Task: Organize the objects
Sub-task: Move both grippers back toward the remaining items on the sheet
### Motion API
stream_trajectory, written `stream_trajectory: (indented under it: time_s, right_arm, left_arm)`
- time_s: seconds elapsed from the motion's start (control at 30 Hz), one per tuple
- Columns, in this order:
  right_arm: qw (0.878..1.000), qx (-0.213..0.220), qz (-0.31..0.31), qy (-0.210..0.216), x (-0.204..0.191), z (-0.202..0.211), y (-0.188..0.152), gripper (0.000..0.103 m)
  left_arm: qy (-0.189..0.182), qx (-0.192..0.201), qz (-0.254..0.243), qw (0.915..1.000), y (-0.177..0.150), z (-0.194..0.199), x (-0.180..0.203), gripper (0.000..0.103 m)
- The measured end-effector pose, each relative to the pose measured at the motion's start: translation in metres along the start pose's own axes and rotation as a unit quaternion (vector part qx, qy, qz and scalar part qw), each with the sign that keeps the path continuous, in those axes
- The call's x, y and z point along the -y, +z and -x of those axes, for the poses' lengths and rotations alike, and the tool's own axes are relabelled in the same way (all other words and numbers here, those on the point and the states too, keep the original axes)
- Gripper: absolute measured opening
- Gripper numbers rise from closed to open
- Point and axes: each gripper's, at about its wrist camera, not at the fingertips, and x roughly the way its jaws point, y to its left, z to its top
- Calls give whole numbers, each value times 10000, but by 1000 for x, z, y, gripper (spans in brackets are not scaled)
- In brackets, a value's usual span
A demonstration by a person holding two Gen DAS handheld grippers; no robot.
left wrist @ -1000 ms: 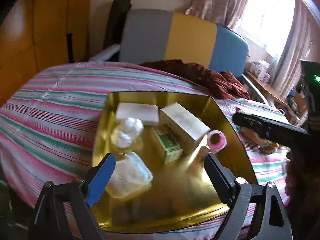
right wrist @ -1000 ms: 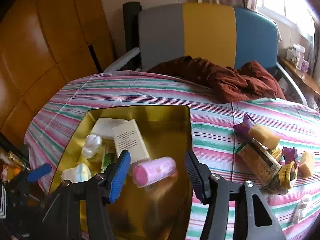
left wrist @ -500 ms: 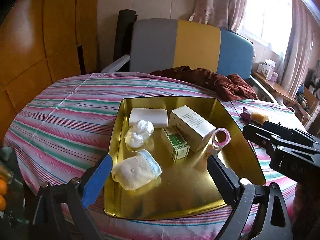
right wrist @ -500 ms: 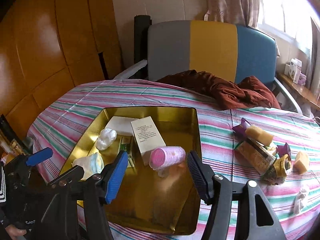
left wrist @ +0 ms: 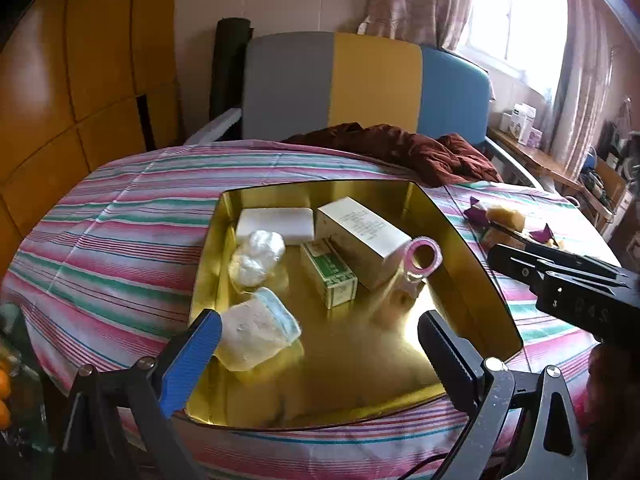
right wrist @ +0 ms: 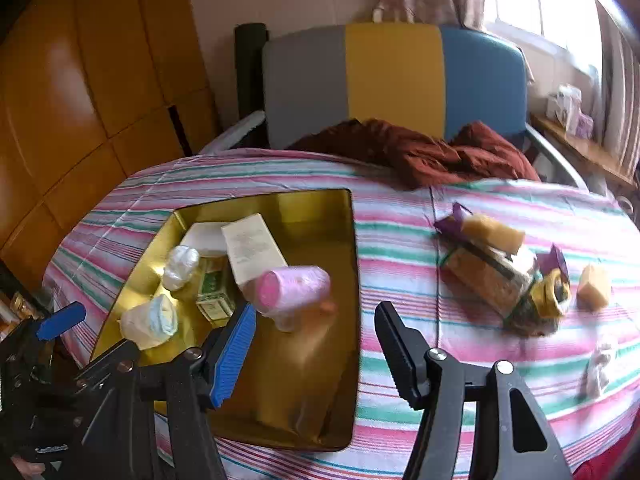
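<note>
1. Six items lie in the gold tray [left wrist: 472,264] on the striped tablecloth [left wrist: 120,240]: a flat white block [left wrist: 276,220] at the far left, a long cream box [left wrist: 360,236] beside it, a small green box [left wrist: 330,274] just in front of the cream box, a ball of white plastic wrap [left wrist: 258,256], a folded face mask [left wrist: 256,334] at the near left, and a pink roll [left wrist: 424,258] lying on its side against the cream box's near end.
2. The left gripper [left wrist: 318,346] hangs above the near part of the tray, its jaws very wide and opening further; the blue pad [left wrist: 192,360] overlaps the mask in the view, but nothing sits between the pads.
3. The right gripper [right wrist: 312,340] hovers over the tray's right edge, its jaws parted about halfway and empty. The pink roll lies just beyond its blue pad [right wrist: 234,352], apart from it.
4. On the cloth to the right of the tray, well apart from it, lies a loose cluster: a tan sponge-like block [right wrist: 492,232] on purple wrapping [right wrist: 452,222], a clear packet of brownish contents [right wrist: 488,280], a yellow roll [right wrist: 554,298], a second tan piece [right wrist: 594,286], and a pale crumpled item [right wrist: 600,364] nearer the front, too blurred to make out.
5. A dark red cloth [right wrist: 420,152] is bunched at the far edge, before a grey, yellow and blue chair back [right wrist: 392,80].
</note>
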Motion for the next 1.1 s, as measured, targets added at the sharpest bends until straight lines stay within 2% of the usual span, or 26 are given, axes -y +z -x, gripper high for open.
stream_trajectory:
  time_s: [0.2,0.4,0.67,0.83,0.97,1.1]
  right_arm:
    - [9990,-219,-373,-65,30,-4,-4,63]
    - [9950,-301,-926,-241,89,7,1,63]
    - [9814,-122,-1638,-992,181,31,14,63]
    - [9739,141,-1918,-1202,223,31,27,63]
    - [9679,437,-2151,-1222,246,27,25,63]
    - [9617,363,-2457,-1159,261,24,17,63]
  left_arm:
    - [-60,-30,-91,9999,0,-2,5,99]
    - [-133,-39,-195,9997,2,-3,11,99]
    - [-298,45,-463,9985,14,-1,29,99]
    - [-655,-39,-579,9962,30,-2,51,99]
    - [-1173,-184,-596,9911,52,-6,80,99]
    - [-1611,-398,-652,9840,76,-19,119,99]
